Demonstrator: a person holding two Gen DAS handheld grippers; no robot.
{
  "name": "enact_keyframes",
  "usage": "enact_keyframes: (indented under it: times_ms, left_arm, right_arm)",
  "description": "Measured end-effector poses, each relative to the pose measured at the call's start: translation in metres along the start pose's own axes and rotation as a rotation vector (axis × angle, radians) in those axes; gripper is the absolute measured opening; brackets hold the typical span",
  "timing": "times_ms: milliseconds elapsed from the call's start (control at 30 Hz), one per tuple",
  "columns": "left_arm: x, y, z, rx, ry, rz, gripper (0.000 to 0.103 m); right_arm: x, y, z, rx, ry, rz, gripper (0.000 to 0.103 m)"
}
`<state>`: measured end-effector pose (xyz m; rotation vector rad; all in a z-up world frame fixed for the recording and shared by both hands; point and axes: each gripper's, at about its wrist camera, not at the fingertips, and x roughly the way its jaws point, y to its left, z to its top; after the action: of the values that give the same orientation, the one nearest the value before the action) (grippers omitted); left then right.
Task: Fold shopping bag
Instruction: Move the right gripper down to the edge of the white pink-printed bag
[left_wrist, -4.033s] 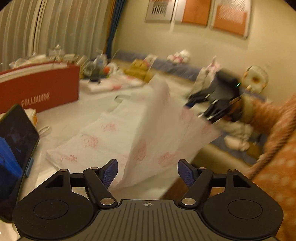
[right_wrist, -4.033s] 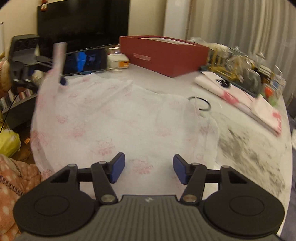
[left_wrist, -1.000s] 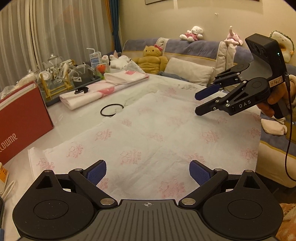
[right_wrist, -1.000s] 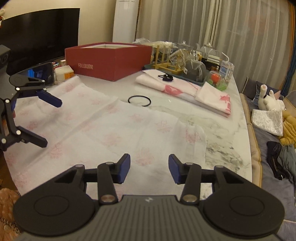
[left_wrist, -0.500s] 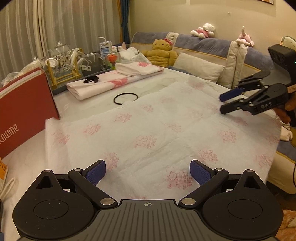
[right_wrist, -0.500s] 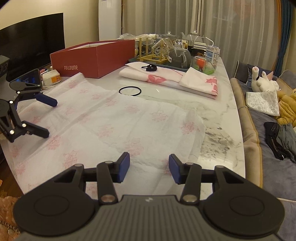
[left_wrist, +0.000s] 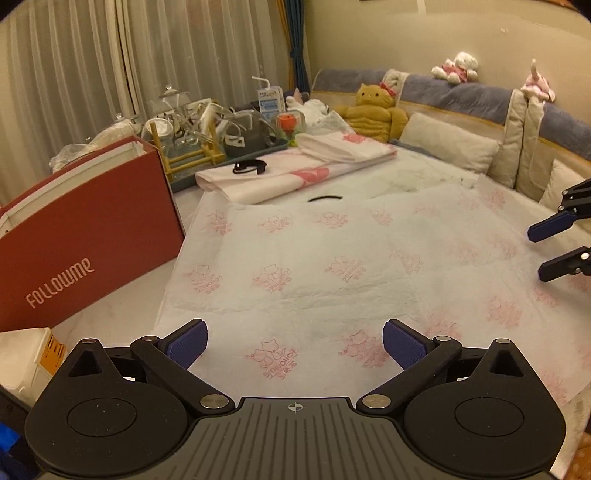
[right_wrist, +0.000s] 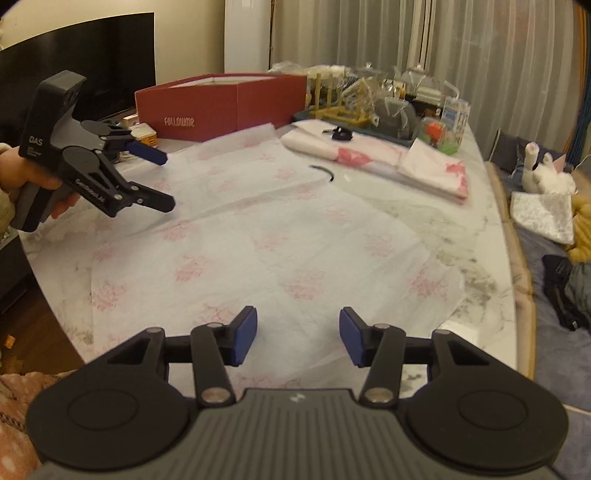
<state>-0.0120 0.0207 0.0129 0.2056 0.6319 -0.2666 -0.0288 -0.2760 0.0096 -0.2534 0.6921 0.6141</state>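
On the marble table (right_wrist: 476, 236) the shopping bag (left_wrist: 332, 266) lies spread flat, both the left gripper (left_wrist: 293, 345) and right gripper (right_wrist: 298, 336) unclenched above it holding nothing, so each should pinch a near corner cleanly before folding

**Open room ahead, clutter at the far side**

Ahead of the left gripper (left_wrist: 293, 345) the thin white pink-printed shopping bag (left_wrist: 332, 266) lies flat and unobstructed. To its left the tall red cardboard box (left_wrist: 85, 236) blocks passage; beyond lie folded white-pink cloths (left_wrist: 295, 170).
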Motion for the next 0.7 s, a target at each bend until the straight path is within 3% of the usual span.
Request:
enact_keyframes:
  times_ms: [167, 233, 500, 600, 700]
  left_arm:
    - [-0.021, -0.011, 0.009, -0.013, -0.077, -0.037, 0.102]
    - [-0.017, -0.021, 0.010, 0.002, -0.073, -0.054, 0.102]
    - [0.000, -0.050, 0.007, 0.024, -0.026, -0.108, 0.102]
    - [0.003, -0.053, 0.004, 0.031, -0.007, -0.119, 0.102]
    - [0.008, -0.057, -0.001, 0.055, 0.016, -0.121, 0.102]
  right_arm:
    - [-0.016, -0.006, 0.015, 0.029, -0.111, -0.021, 0.049]
    - [-0.014, -0.007, 0.021, 0.035, -0.124, -0.008, 0.049]
    - [0.024, 0.000, 0.009, 0.042, -0.027, 0.039, 0.050]
    - [0.019, -0.004, 0.005, 0.054, -0.028, 0.036, 0.051]
    - [0.010, -0.019, 0.004, 0.146, -0.053, 0.071, 0.051]
